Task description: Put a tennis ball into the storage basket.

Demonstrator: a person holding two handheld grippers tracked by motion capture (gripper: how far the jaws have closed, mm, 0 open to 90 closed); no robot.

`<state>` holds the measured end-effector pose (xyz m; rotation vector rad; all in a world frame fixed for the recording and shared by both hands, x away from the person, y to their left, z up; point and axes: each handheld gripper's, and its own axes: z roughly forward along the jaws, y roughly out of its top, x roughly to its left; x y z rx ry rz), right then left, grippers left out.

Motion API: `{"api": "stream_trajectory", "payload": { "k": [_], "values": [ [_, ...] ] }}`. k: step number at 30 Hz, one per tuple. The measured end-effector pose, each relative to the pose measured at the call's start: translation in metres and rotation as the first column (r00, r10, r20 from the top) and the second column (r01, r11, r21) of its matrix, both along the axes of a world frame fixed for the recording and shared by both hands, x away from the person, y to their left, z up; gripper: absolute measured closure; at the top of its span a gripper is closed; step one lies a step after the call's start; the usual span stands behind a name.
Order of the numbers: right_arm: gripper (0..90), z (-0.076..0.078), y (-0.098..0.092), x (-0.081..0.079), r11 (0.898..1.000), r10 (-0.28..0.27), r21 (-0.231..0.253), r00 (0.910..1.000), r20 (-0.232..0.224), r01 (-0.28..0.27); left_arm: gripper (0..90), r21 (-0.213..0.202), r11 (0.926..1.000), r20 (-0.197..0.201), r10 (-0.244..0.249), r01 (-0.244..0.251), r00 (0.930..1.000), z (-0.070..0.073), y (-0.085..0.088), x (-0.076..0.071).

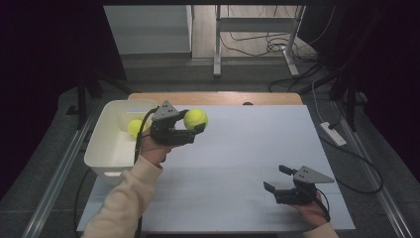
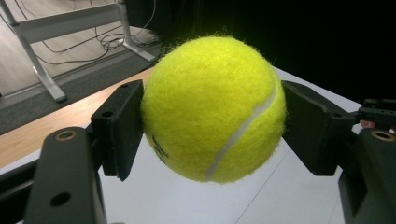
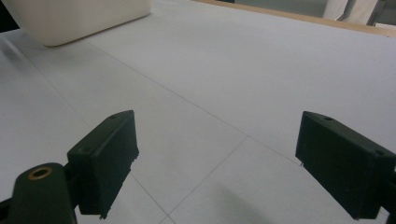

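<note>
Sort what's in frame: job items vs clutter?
In the job:
- tennis ball clamped in the left tongs
- white bin
- second tennis ball lying in the bin

Just lying about:
- right tongs, open, idle above the table
- power strip and cables on the floor
- metal stand

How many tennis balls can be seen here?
2. One ball is held in the left gripper above the table; the other ball lies in the white bin. The bin may hide more.
</note>
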<state>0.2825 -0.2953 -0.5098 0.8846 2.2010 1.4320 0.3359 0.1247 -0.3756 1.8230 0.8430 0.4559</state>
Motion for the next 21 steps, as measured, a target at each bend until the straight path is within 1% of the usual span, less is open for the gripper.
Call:
{"api": "stream_trajectory", "payload": {
  "k": [8, 12, 18, 21],
  "values": [
    [13.0, 0.0, 0.0, 0.0, 1.0, 0.0, -0.001, 1.0, 0.0, 0.0, 27.0, 0.003, 0.9997, -0.003, 0.025, -0.025, 0.9997, -0.002, 0.011, -0.001],
    [13.0, 0.0, 0.0, 0.0, 1.0, 0.0, -0.002, 1.0, 0.0, 0.0, 27.0, -0.001, 0.9995, -0.004, 0.033, -0.033, 0.9994, -0.002, 0.015, -0.002],
    [13.0, 0.0, 0.0, 0.0, 1.0, -0.001, -0.002, 1.0, 0.0, 0.001, 27.0, -0.017, 0.9982, -0.005, 0.057, -0.057, 0.9984, -0.003, 0.026, -0.003],
    [13.0, 0.0, 0.0, 0.0, 1.0, -0.001, -0.002, 1.0, 0.0, 0.001, 27.0, -0.018, 0.9978, -0.004, 0.064, -0.064, 0.9979, -0.003, 0.029, -0.003]
  ]
}}
